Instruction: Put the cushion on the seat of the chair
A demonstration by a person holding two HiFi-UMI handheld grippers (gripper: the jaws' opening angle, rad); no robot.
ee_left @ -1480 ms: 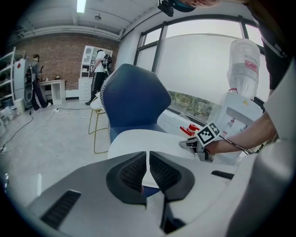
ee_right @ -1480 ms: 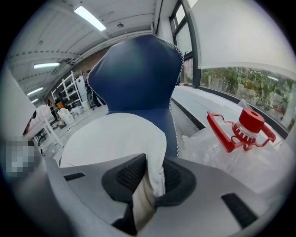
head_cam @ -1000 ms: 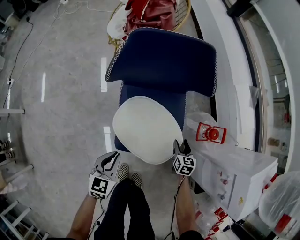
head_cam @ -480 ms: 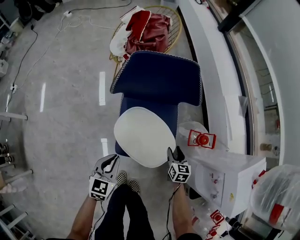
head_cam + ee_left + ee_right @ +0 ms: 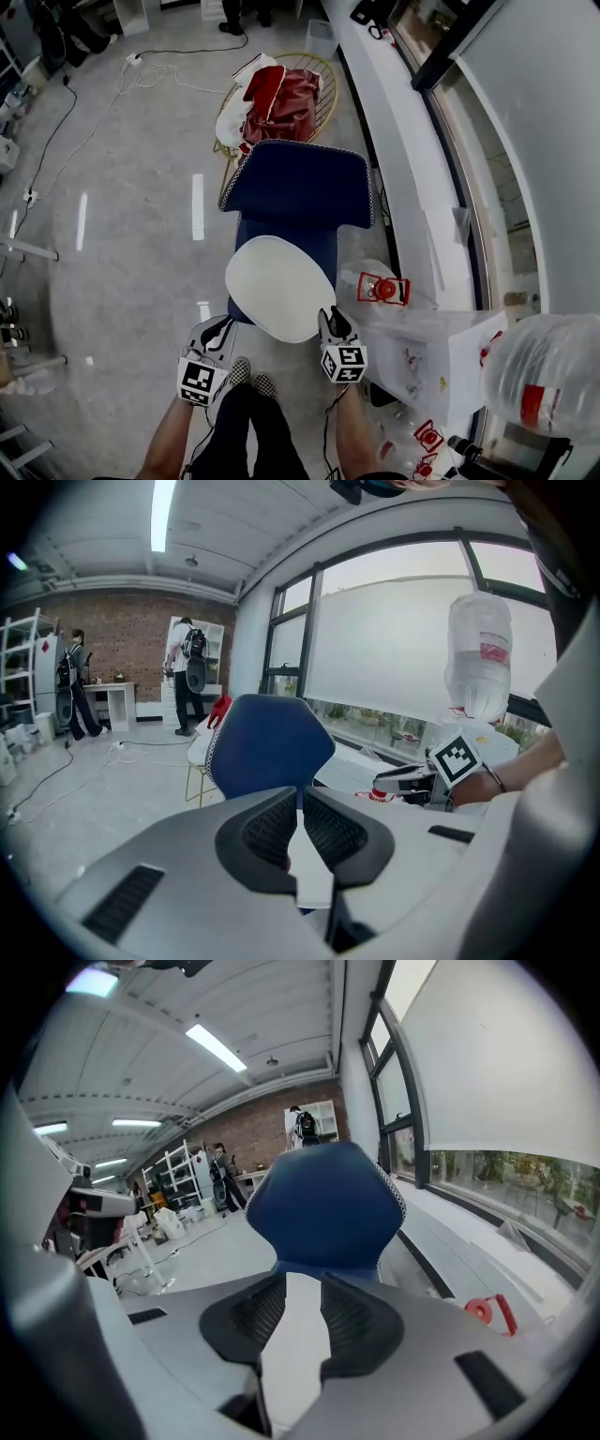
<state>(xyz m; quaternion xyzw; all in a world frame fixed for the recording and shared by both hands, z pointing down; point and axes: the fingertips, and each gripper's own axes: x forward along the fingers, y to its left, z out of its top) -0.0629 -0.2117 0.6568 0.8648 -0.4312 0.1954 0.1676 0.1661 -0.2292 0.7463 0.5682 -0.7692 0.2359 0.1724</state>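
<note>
I see one white oval cushion (image 5: pixel 279 286) on the one blue chair (image 5: pixel 300 183) seat, overhanging its front edge; my left hand-held gripper (image 5: pixel 222 325) is pressed together, my right hand-held gripper (image 5: pixel 331 317) closing, empty.

This is a workshop-like lab or studio floor. Far ahead of the left gripper (image 5: pixel 217 328) are a brick wall (image 5: pixel 122 635), white racks (image 5: pixel 21 658) and people with backpacks (image 5: pixel 192 672) at a desk. Strip lights (image 5: pixel 164 513) run overhead, cables (image 5: pixel 167 73) trail over the polished floor (image 5: pixel 122 244) ahead to its left, and tall windows (image 5: pixel 394 639) line its right.
</note>
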